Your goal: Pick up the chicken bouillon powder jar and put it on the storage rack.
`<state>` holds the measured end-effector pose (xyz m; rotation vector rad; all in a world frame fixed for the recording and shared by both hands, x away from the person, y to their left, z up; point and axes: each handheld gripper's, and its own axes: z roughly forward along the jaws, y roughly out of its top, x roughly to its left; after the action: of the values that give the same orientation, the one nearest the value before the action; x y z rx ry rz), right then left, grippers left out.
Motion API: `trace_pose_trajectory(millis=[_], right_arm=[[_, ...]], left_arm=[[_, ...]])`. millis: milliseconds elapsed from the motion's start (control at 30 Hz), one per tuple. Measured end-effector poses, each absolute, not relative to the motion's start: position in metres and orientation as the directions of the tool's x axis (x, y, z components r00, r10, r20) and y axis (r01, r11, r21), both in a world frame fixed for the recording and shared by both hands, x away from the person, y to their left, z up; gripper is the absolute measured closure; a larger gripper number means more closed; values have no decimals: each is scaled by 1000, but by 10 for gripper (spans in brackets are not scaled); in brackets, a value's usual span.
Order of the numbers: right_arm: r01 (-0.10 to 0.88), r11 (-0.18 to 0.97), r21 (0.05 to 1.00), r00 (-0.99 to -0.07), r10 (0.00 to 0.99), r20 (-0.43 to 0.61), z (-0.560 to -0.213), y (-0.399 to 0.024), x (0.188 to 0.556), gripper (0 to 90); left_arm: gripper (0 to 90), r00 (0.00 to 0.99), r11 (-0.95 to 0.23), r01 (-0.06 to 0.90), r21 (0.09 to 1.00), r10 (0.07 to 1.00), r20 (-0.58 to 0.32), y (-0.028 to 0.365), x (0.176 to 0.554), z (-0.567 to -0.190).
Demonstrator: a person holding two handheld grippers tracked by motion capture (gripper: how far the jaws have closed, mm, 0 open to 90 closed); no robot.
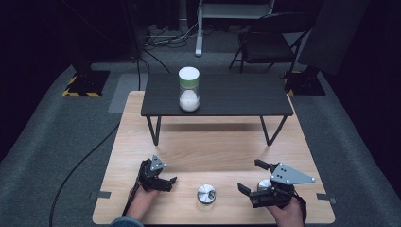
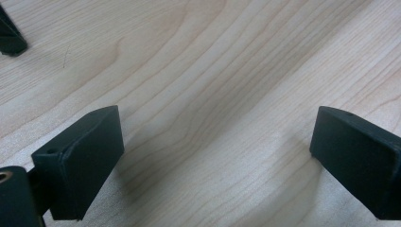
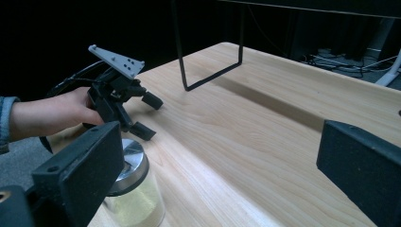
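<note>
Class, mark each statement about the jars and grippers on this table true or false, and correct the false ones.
1. The left gripper is open. True.
2. The right gripper grips the small jar. False: its jaws are open and the jar stands apart, between the two grippers.
3. The tall jar stands on the black shelf. True.
4. The tall jar lies on its side. False: it stands upright.
5. The small jar has a metal lid. True.

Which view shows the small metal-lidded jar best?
The right gripper view: the jar sits close, showing its metal lid and yellowish contents, though the right hand-held gripper's jaw covers part of it. The high view shows the jar whole on the table but small, mostly its lid. The left gripper view looks at bare table wood.
</note>
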<state>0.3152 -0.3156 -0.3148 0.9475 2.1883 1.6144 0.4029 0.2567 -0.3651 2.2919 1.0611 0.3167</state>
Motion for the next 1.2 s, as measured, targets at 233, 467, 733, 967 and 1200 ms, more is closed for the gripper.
trace_pose_trajectory(millis=[233,467,733,967,1200], right_arm=[[354,168,920,-761,624,179,-316,-306,316,13],[350,188,918,-780,601,174,-317,-294,316,13],[348,215,912,-797,580,167,-318,-280,318,13],[351,234,907,-801,577,161,-319,-266,317,12],[363,248,898,-798,580,162,-320,-256,316,11]], left_arm=[[35,654,-510,616,600,756,-30,257,403,-365],[35,654,-510,617,600,756,-30,257,403,-365],[35,654,-510,617,600,756,-30,257,403,-365],[35,654,-510,617,600,756,-30,257,403,-365],[35,652,-507,618,601,757,-32,257,403,-365]])
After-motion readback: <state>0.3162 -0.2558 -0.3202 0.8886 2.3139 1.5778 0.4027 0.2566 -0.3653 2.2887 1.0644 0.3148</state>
